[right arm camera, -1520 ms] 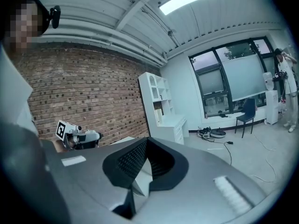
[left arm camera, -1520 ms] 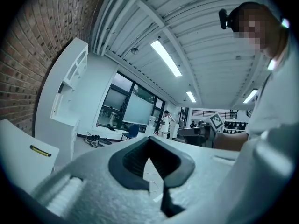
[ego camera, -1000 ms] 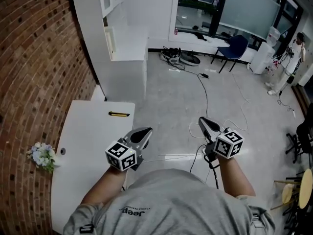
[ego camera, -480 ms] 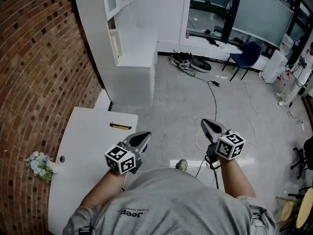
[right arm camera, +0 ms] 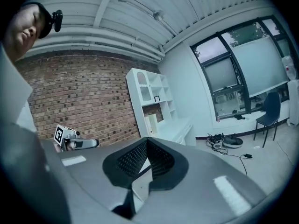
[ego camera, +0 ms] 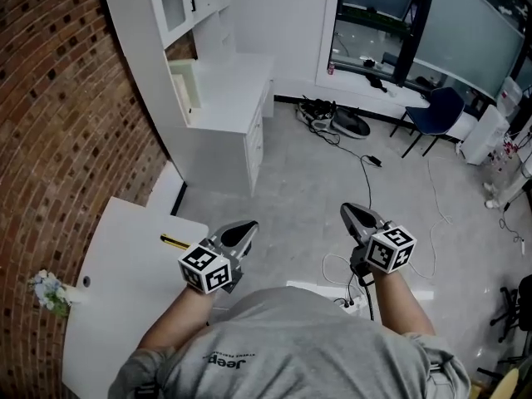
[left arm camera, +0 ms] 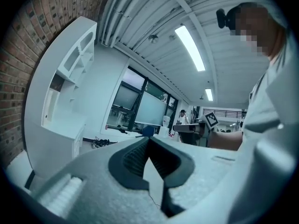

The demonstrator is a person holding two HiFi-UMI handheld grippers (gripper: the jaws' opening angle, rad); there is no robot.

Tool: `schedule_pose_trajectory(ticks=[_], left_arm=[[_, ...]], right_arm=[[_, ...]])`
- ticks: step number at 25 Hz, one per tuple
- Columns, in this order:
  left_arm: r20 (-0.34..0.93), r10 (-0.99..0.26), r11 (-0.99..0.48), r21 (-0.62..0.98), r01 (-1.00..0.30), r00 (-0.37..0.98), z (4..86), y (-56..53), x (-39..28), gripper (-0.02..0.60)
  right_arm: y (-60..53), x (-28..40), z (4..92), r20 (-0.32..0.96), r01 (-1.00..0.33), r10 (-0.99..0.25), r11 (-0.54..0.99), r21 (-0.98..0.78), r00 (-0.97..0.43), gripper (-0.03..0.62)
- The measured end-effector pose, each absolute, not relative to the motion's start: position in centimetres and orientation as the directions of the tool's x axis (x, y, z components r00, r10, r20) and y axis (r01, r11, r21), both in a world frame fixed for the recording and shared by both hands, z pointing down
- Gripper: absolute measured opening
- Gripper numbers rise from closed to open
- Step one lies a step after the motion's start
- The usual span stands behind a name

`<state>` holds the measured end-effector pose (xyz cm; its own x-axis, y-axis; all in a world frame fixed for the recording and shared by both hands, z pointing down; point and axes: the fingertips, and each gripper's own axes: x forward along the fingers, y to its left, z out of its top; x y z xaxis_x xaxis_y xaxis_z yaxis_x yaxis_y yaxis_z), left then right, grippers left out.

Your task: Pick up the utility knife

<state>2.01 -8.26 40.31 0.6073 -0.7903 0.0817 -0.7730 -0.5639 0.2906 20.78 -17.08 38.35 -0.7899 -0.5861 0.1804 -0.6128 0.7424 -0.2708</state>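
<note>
The yellow utility knife point(ego camera: 173, 241) lies on the white table point(ego camera: 116, 306) near its far right edge, in the head view. My left gripper point(ego camera: 247, 226) is held level just right of the table, shut and empty, and its marker cube sits close beside the knife's right end. My right gripper point(ego camera: 347, 210) hovers over the grey floor further right, also shut with nothing in it. Each gripper view looks across the room past closed jaws: the left gripper point(left arm camera: 148, 139) and the right gripper point(right arm camera: 146, 141). Neither gripper view shows the knife.
A small bunch of flowers point(ego camera: 48, 292) sits at the table's left edge by the brick wall point(ego camera: 58, 98). A white shelf and desk unit point(ego camera: 220, 90) stands ahead. Cables point(ego camera: 363, 166) and a blue chair point(ego camera: 438, 108) are on the floor.
The person has walked forward: the shelf unit has come nearer. Table and knife have slid down and left in the view, and the knife now lies beside the left gripper's cube. Both grippers stay shut.
</note>
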Motion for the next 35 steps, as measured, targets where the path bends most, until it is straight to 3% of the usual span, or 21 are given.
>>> schedule_pose_trajectory(ticks=[12,24,35], left_arm=[[0.099,-0.762,-0.601,0.26,-0.756,0.64,40.1,-18.6,8.1,0.0],[0.063,-0.668,-0.705,0.268,-0.657,0.742,39.4,-24.2,4.0,0.0],[0.051,-0.673,-0.697,0.287,-0.657,0.738,39.3,-24.9,0.2,0.0]], right_arm=[[-25.9,24.2,39.4,0.189,-0.591,-0.56,0.757,-0.279,-0.807,0.009],[-28.1,22.5,39.0,0.196,-0.724,-0.698,0.646,-0.243,-0.688,0.009],[-29.2,19.2,39.2,0.212,-0.717,-0.685,0.652,-0.249,-0.697,0.009]])
